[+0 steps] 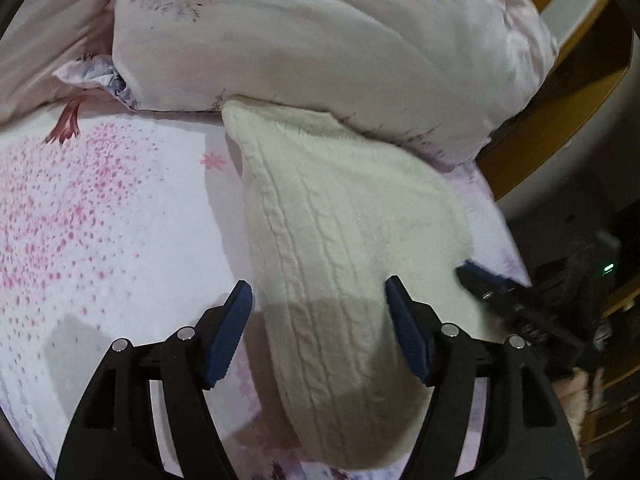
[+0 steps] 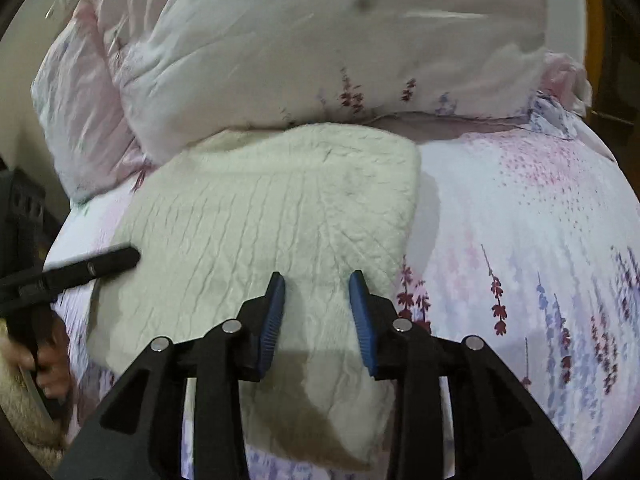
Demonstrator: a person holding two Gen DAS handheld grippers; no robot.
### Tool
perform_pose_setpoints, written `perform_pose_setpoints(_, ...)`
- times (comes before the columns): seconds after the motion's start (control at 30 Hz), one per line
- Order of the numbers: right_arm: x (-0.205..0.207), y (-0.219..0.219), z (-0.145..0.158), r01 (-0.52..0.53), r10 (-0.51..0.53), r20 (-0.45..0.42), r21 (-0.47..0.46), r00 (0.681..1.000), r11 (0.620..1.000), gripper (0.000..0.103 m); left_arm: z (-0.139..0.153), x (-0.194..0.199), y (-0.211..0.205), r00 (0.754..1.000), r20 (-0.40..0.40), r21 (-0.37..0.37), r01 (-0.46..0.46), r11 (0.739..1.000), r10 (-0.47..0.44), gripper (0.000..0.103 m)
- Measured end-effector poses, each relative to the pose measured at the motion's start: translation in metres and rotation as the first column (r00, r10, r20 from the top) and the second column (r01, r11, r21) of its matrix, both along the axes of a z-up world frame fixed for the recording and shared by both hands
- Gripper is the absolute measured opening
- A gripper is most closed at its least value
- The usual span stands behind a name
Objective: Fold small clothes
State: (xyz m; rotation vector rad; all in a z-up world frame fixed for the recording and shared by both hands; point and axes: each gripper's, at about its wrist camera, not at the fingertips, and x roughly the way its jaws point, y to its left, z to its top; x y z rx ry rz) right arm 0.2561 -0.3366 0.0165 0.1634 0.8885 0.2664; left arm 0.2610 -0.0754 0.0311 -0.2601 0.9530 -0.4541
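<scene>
A cream cable-knit garment lies folded flat on the floral bedsheet, its far edge tucked just under the bunched pale quilt heaped behind it; the knit spreads between the two grippers, with bare sheet to either side.

The left gripper hovers over the near part of the knit, its blue pads standing wide apart with nothing pinched between them; the cloth shows in the gap but neither pad presses on it. The right gripper hangs above the near edge of the same garment, its jaws parted by a narrower gap and holding nothing; the knit lies loose below them.

In the left wrist view the right gripper's tip shows at the garment's right edge; whether it touches the cloth cannot be told. In the right wrist view the left gripper's black finger reaches in at the knit's left edge, a hand gripping its handle beside a fuzzy beige sleeve.
</scene>
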Motion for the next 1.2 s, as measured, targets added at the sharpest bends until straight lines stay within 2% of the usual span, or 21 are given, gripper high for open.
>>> perform_pose_setpoints(0.1,-0.006,-0.009,0.004,0.022,-0.022,-0.017,0.017,1.000,1.000,0.033,-0.001,-0.005,-0.012,0.999,0.045,0.061,-0.008,0.998,0.005,0.074)
perform_pose_setpoints(0.23,-0.036,-0.018,0.019,0.017,-0.020,0.048,0.056,0.999,0.998,0.034,0.006,-0.024,-0.003,0.999,0.048,0.031,0.013,0.999,-0.014,0.074)
perform_pose_setpoints(0.3,-0.055,-0.017,0.024,-0.014,0.008,0.084,0.068,0.996,0.998,0.034,0.008,-0.033,0.006,0.998,0.061,0.044,0.031,0.999,-0.034,0.076)
perform_pose_setpoints(0.37,-0.065,-0.011,0.021,-0.034,0.031,0.089,0.027,0.996,0.999,0.034,0.005,-0.039,-0.005,0.996,0.076,0.095,0.049,0.994,-0.056,0.077)
perform_pose_setpoints(0.43,-0.065,-0.001,0.010,-0.033,0.035,0.054,-0.041,0.998,0.999,0.033,-0.003,-0.039,-0.019,0.994,0.092,0.157,0.049,0.986,-0.064,0.077)
perform_pose_setpoints(0.53,-0.061,0.003,0.001,-0.019,0.021,0.029,-0.063,0.999,0.998,0.033,-0.010,-0.034,-0.027,0.994,0.091,0.177,0.046,0.983,-0.063,0.081)
perform_pose_setpoints(0.6,-0.061,-0.001,0.008,-0.026,0.026,0.019,-0.023,0.999,0.999,0.041,-0.007,-0.031,-0.022,0.996,0.067,0.143,0.052,0.988,-0.062,0.081)
perform_pose_setpoints(0.63,-0.060,-0.006,0.013,-0.032,0.031,0.016,0.020,0.999,0.999,0.058,-0.006,-0.027,-0.020,0.997,0.049,0.106,0.058,0.993,-0.063,0.083)
perform_pose_setpoints(0.67,-0.056,-0.017,0.020,-0.017,0.015,0.013,0.101,1.000,0.995,0.078,-0.004,-0.023,-0.016,0.997,0.036,0.076,0.059,0.995,-0.062,0.088)
perform_pose_setpoints(0.73,-0.051,-0.034,0.027,0.026,-0.032,0.023,0.197,0.999,0.980,0.087,-0.003,-0.010,-0.006,0.999,-0.009,-0.004,0.044,0.999,-0.044,0.089)
perform_pose_setpoints(0.8,-0.032,-0.052,0.027,0.061,-0.060,-0.010,0.296,0.998,0.953,0.087,-0.004,0.000,0.006,0.998,-0.046,-0.075,0.034,0.997,-0.038,0.089)
perform_pose_setpoints(0.93,0.008,-0.073,0.003,0.145,-0.082,-0.160,0.438,0.984,0.887,0.087,-0.008,0.023,0.013,0.992,-0.120,-0.172,0.013,0.985,-0.034,0.089)
perform_pose_setpoints(1.07,0.033,-0.072,-0.010,0.163,-0.074,-0.211,0.440,0.975,0.883,0.085,-0.007,0.038,0.000,0.992,-0.118,-0.132,0.025,0.991,-0.041,0.089)
perform_pose_setpoints(1.2,0.041,-0.063,-0.019,0.143,-0.040,-0.227,0.459,0.973,0.877,0.079,-0.006,0.042,-0.022,0.995,-0.081,-0.031,0.055,0.998,-0.057,0.089)
